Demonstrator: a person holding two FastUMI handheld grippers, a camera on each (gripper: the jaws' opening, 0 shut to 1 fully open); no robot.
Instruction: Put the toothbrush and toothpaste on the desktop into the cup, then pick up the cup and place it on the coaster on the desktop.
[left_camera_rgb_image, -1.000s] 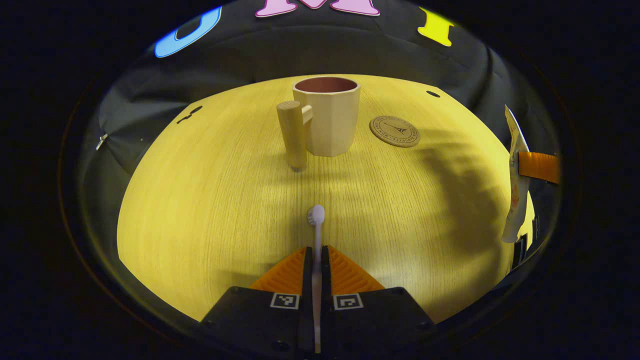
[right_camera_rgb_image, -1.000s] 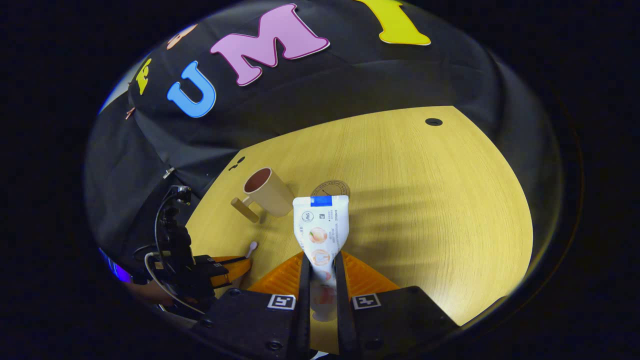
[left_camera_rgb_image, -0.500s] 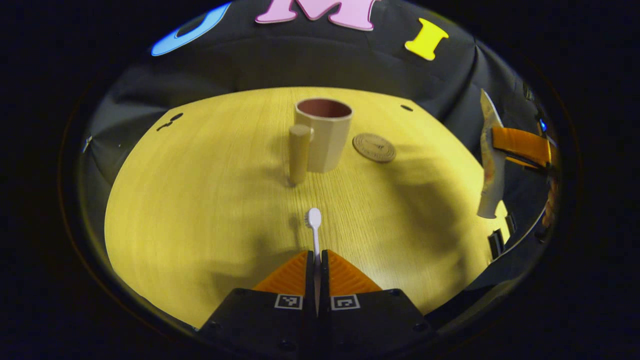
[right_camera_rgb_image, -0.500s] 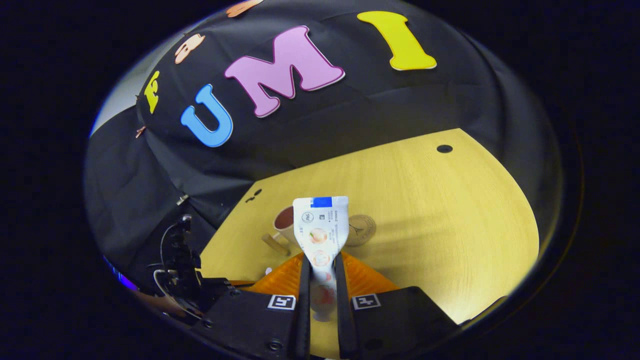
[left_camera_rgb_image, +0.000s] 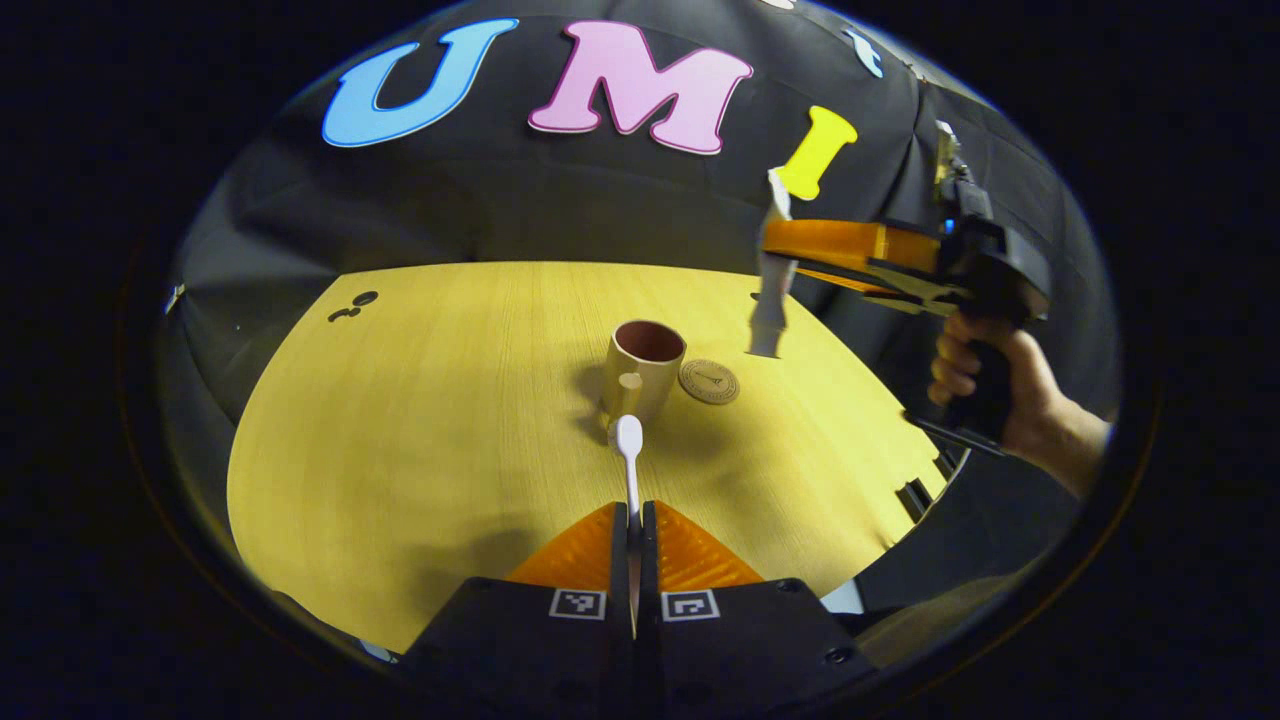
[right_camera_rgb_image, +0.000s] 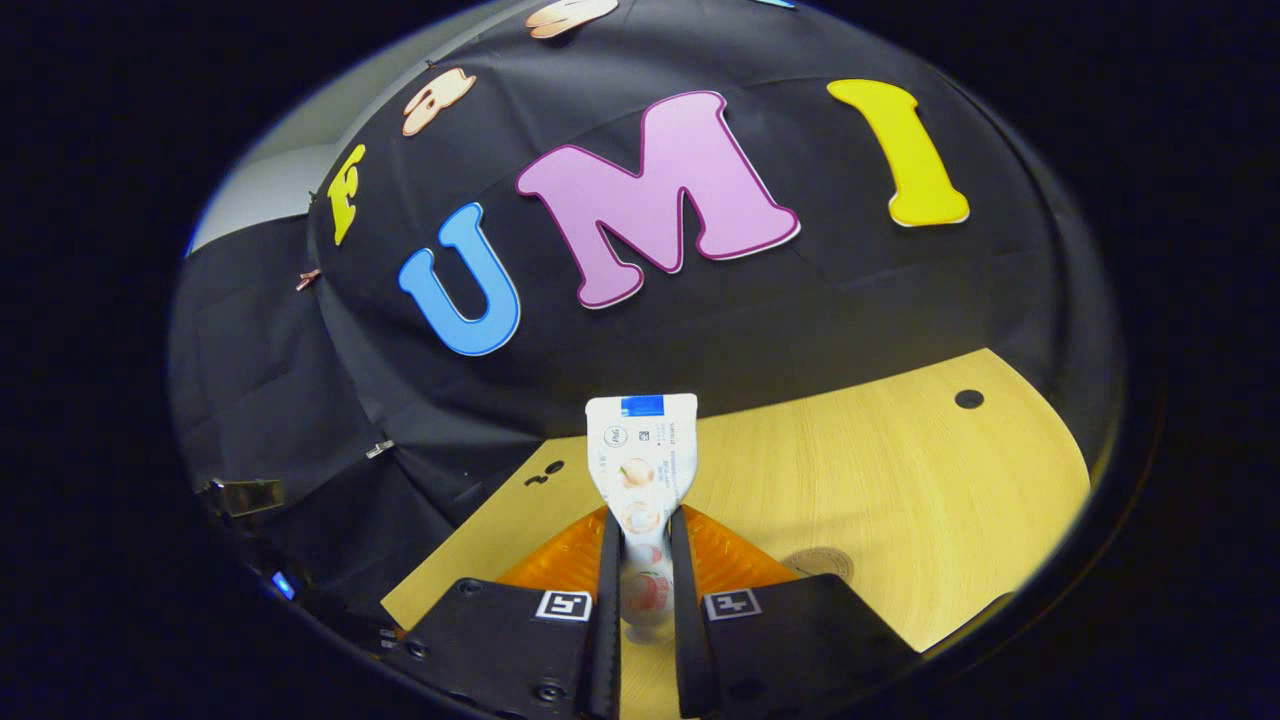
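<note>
toothbrush (left_camera_rgb_image: 629, 470) pinched in left claw (left_camera_rgb_image: 634, 520), head forward, above bench (left_camera_rgb_image: 400, 420) | toothpaste (right_camera_rgb_image: 642, 470) clamped in right claw (right_camera_rgb_image: 645, 540), aloft | cup (left_camera_rgb_image: 642, 368) upright beside coaster (left_camera_rgb_image: 709, 381) | advice: centre over mouth, tip steeply, release low

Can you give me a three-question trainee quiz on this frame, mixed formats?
1. True or false: the cup stands on the coaster.
2. What does the right gripper hold? A) toothbrush B) toothpaste tube C) cup
3. Fill in: the left gripper is shut on the ____.

Key:
1. False; the cup stands beside the coaster.
2. B; the toothpaste tube sits between its fingers.
3. toothbrush.
</note>
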